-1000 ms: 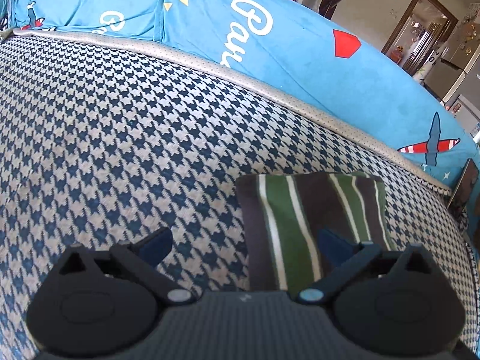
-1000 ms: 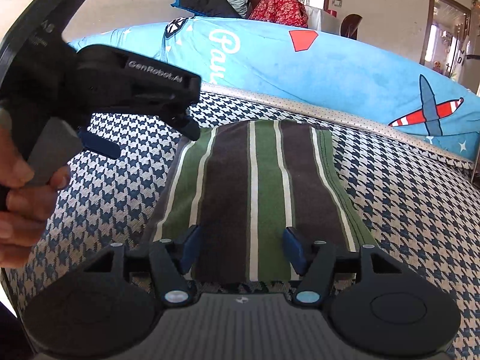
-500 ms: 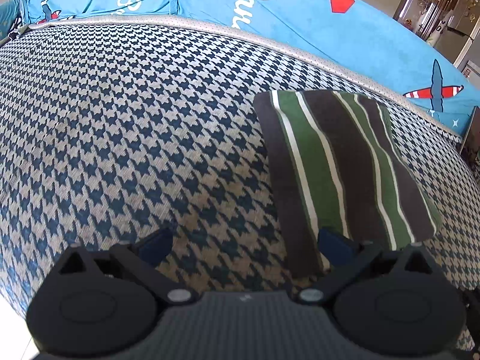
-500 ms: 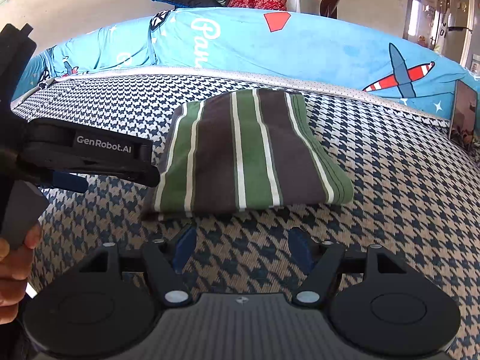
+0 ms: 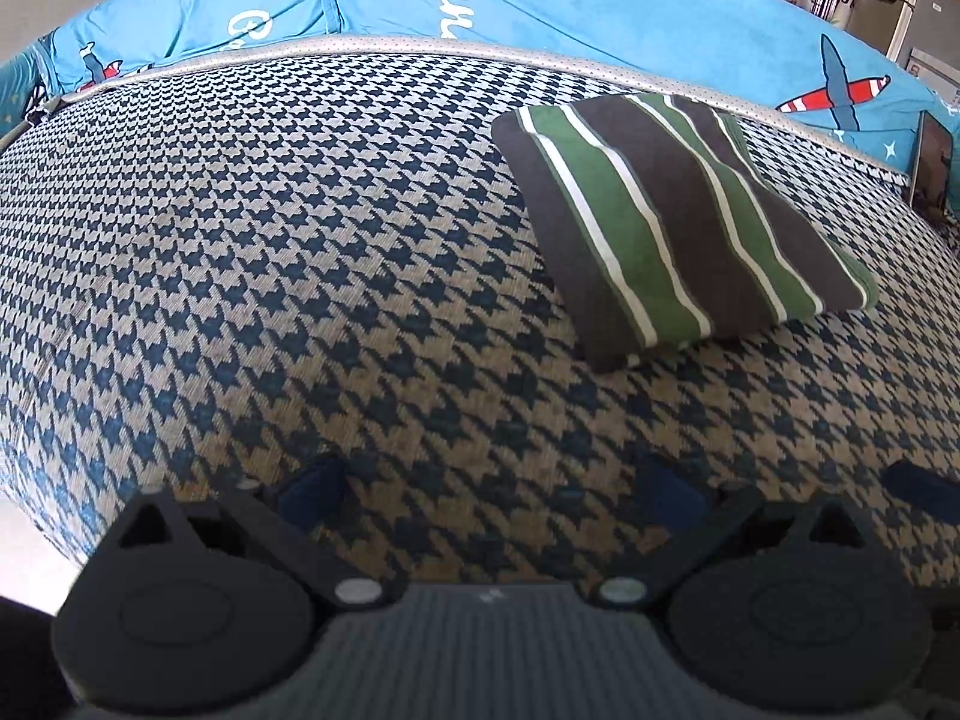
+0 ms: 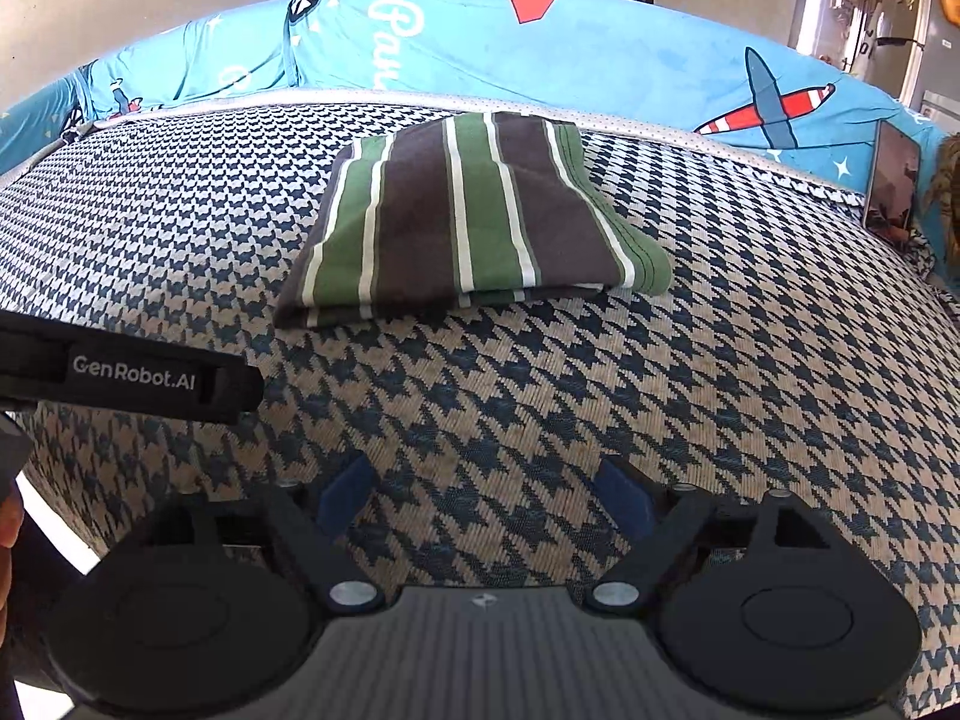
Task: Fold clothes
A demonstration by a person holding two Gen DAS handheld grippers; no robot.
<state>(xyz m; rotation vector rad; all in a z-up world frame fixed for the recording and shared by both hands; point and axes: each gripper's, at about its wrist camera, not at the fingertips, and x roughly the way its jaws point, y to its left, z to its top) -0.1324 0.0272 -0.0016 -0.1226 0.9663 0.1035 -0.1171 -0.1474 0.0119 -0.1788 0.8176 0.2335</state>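
A folded shirt [image 6: 462, 222] with green, dark brown and white stripes lies flat on a cushion [image 6: 750, 360] covered in a blue and beige houndstooth pattern. In the right wrist view it sits in the upper middle of the frame; in the left wrist view the same shirt [image 5: 678, 222] is in the upper right, its stripes running diagonally. Behind the cushion, along the top of both views, stretches a bright blue cover [image 6: 630, 54] printed with white lettering, a red shape and a striped aeroplane. The right gripper [image 6: 483, 495] is at the bottom of its frame with its jaws released and spread wide, holding nothing — only patterned fabric shows between the blue pads, well short of the shirt. The left gripper [image 5: 489, 489] likewise has its jaws apart and empty at the bottom of its own view, and its black body [image 6: 132, 372] shows at the left edge of the right wrist view, near the shirt's lower left corner but not touching it.
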